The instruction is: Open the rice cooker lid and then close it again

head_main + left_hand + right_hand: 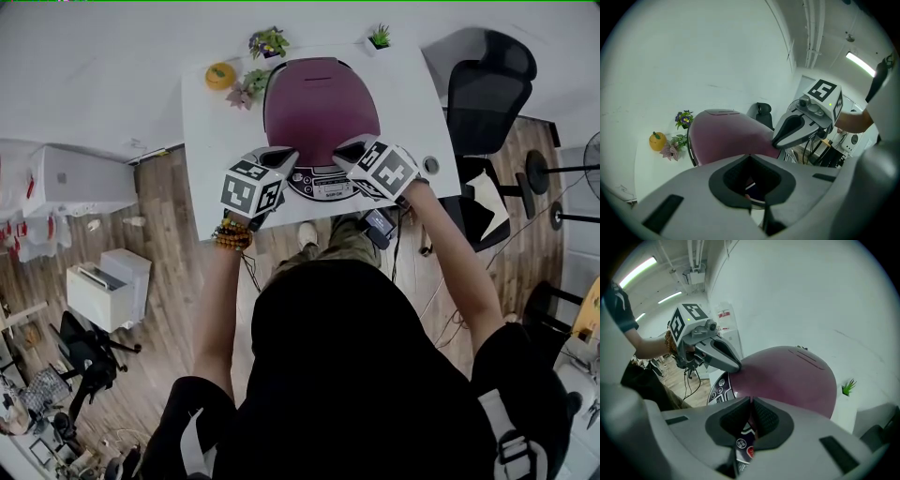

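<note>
The rice cooker stands on the white table (211,150) with its maroon lid (321,103) down and its control panel (323,185) facing me. My left gripper (281,156) is shut, its tips resting against the lid's front left edge. My right gripper (349,150) is shut too, at the lid's front right edge. The left gripper view shows the lid (726,136) just past my closed left gripper (750,157), with the right gripper (780,139) touching it. In the right gripper view my right gripper (751,401) hovers over the panel (719,387) beside the lid (787,376). Neither holds anything.
An orange fruit ornament (220,75), a pink flower (242,94) and two small potted plants (269,42) (379,37) sit at the table's far edge behind the cooker. A black office chair (487,84) stands to the right. Boxes and gear lie on the floor at left.
</note>
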### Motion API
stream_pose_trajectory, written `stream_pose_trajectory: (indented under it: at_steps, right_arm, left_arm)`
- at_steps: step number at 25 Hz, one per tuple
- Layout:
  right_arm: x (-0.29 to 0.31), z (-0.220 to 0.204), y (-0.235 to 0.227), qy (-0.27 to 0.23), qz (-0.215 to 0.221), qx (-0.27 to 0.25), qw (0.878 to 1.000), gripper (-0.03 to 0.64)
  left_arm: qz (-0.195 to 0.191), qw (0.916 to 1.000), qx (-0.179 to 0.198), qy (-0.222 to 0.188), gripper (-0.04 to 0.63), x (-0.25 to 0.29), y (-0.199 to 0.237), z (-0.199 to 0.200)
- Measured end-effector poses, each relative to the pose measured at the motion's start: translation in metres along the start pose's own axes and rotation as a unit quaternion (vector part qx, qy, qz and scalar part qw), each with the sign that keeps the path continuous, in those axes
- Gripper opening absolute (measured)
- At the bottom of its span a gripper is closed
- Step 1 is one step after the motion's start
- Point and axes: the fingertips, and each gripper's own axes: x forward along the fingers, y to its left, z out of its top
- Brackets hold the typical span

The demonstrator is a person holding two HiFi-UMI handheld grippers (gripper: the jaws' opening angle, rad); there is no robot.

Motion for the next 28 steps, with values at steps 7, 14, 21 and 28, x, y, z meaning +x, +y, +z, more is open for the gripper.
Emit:
stream_pose_trajectory:
  at_steps: [7,14,21,28]
  right_arm:
    - [0.001,-0.001,0.000,0.013,-0.003,-0.005,1.000,0.037]
    - [0.001,-0.001,-0.001,0.012,0.001,0.041,0.999,0.037]
    - [-0.003,0.005,0.001,-0.005,0.036,0.078,0.996,0.038]
    - [-0.044,0.060,-0.021,-0.125,-0.016,0.076,0.989,0.038]
  left_arm:
    - [-0.011,0.9997,-0.020,-0.007,0.023,0.000,0.001,0.000]
    - [-0.010,0.9999,-0.001,-0.002,0.023,0.003,-0.008,-0.002]
    - [0.029,0.9985,0.041,-0.024,0.023,-0.005,-0.006,0.014]
    - [0.102,0.9736,0.066,-0.194,0.025,-0.049,0.001,0.094]
